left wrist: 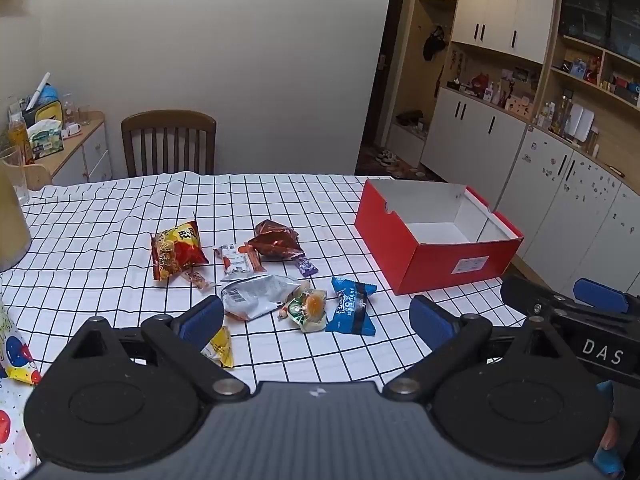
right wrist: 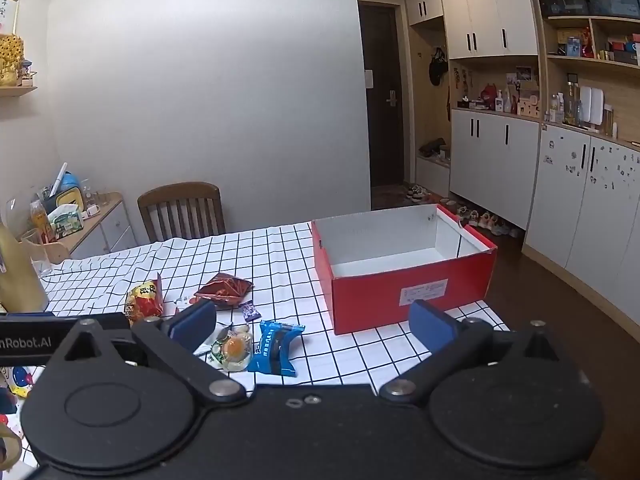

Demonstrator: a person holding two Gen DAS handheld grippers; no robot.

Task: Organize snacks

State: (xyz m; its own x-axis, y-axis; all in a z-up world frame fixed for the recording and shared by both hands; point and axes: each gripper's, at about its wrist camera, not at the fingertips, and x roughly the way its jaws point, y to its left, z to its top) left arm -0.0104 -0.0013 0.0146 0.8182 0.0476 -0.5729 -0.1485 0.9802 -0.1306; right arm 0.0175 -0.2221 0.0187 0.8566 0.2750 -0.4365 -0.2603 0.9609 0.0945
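Left gripper spread wide, holding nothing, hovering over the near edge of the desk. Right gripper likewise agape and bare. Snacks scattered mid-desk: red-yellow chip bag, crumpled brown packet, silver pouch, blue wrapper nearest. Red box open-topped, white inside, at the right edge, well apart from the snacks.

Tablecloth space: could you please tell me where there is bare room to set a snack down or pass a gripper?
Bare cloth lies between the blue packet and the red box, and beyond the pile toward the chair. The box's visible floor is bare. It is crowded from the red-yellow bag across to the blue packet.
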